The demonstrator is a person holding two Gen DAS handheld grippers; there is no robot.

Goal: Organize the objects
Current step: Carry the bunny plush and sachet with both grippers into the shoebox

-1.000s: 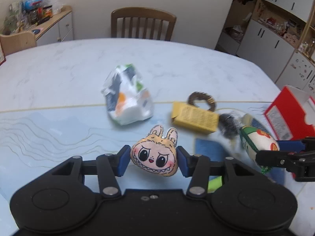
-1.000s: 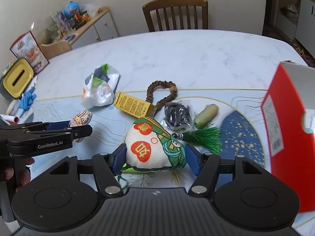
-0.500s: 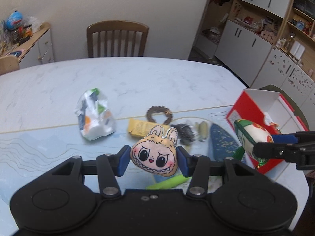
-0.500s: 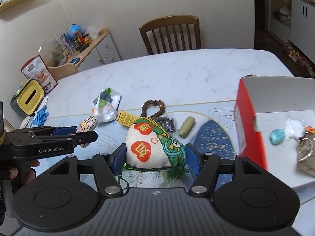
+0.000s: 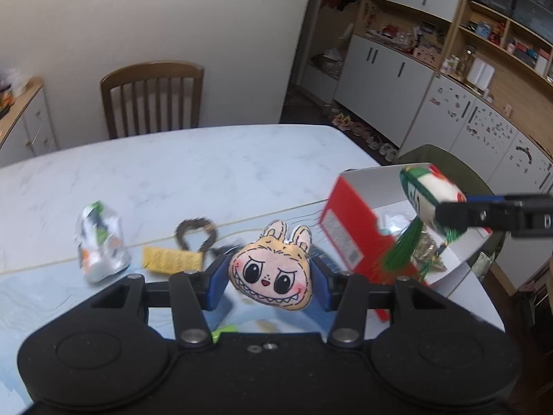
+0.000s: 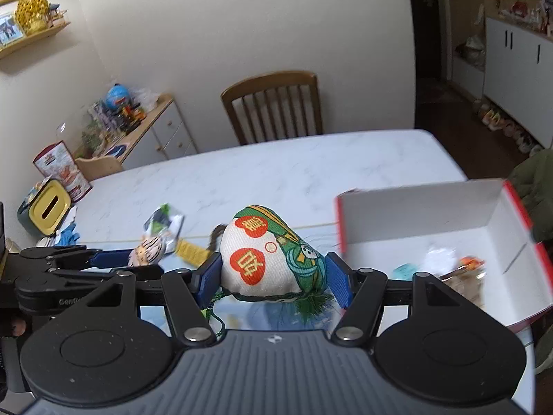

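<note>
My left gripper (image 5: 269, 276) is shut on a tan bunny-eared plush face (image 5: 273, 273), held above the table. My right gripper (image 6: 273, 276) is shut on a white and green sachet (image 6: 269, 256) with red emblems and a green tassel. In the left wrist view that sachet (image 5: 428, 193) hangs over the open red box (image 5: 352, 231), its tassel dangling. In the right wrist view the red box (image 6: 414, 214) lies to the right, white inside, with several small items in it. The left gripper (image 6: 138, 259) shows at the left with the plush.
On the marble table (image 5: 193, 173) lie a crinkled snack packet (image 5: 100, 245), a yellow packet (image 5: 171, 259) and a brown bead bracelet (image 5: 197, 233). A wooden chair (image 5: 152, 100) stands at the far side. A yellow tin (image 6: 48, 211) sits at the table's left edge.
Both grippers have risen and swung right toward the red box, each still holding its item. The sachet now hangs over the box and the table items lie farther below.
</note>
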